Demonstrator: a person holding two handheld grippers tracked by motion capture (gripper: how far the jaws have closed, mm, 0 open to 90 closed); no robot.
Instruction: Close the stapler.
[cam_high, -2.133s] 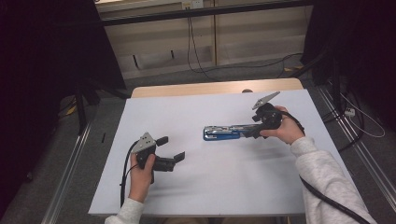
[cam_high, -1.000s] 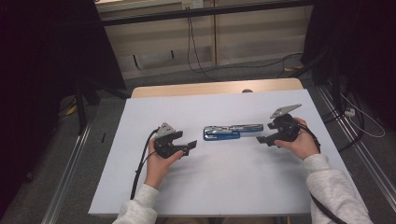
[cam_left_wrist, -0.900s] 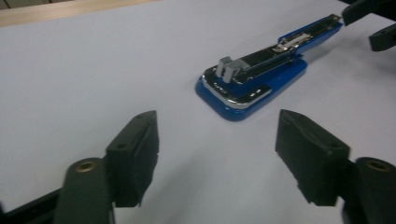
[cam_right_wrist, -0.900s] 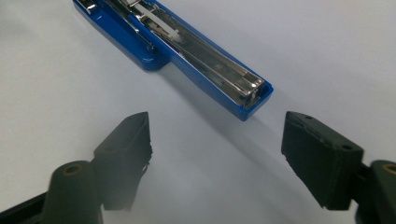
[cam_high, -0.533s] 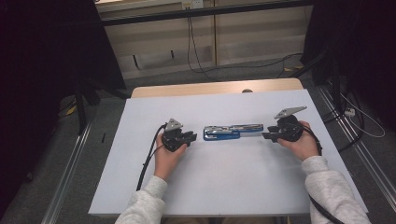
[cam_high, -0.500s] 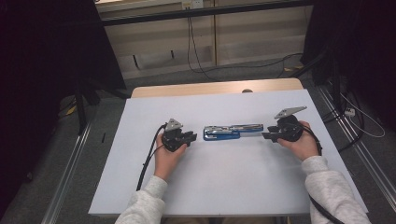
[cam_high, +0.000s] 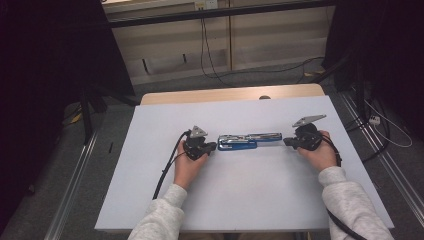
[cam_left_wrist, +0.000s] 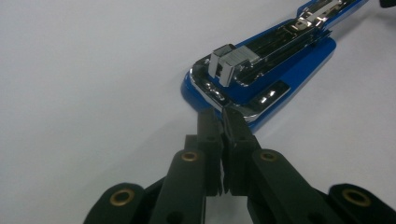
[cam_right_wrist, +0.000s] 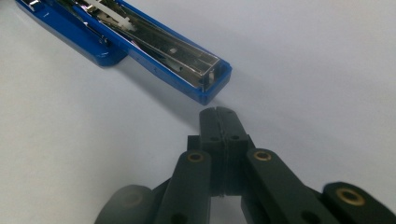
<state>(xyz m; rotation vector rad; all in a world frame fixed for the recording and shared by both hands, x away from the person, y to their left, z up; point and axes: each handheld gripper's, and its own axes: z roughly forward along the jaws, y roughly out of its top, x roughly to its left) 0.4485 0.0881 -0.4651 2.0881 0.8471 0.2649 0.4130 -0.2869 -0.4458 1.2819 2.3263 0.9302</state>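
Now – opened blue stapler (cam_high: 248, 141) between closed left gripper (cam_high: 212, 146), right gripper (cam_high: 287, 142).

Stapler (cam_high: 249, 141) blocks path between grippers; table (cam_high: 250, 200) open elsewhere.

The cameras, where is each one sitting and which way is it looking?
High view: above the person's side, looking forward and down on the white table; both forearms, hands, left tool and right tool show either side of the opened blue stapler.
Left gripper view: on the left tool, looking along its shut jaws at the stapler's base end.
Right gripper view: on the right tool, looking along its shut jaws at the stapler's other end.
All three share the stapler and table.
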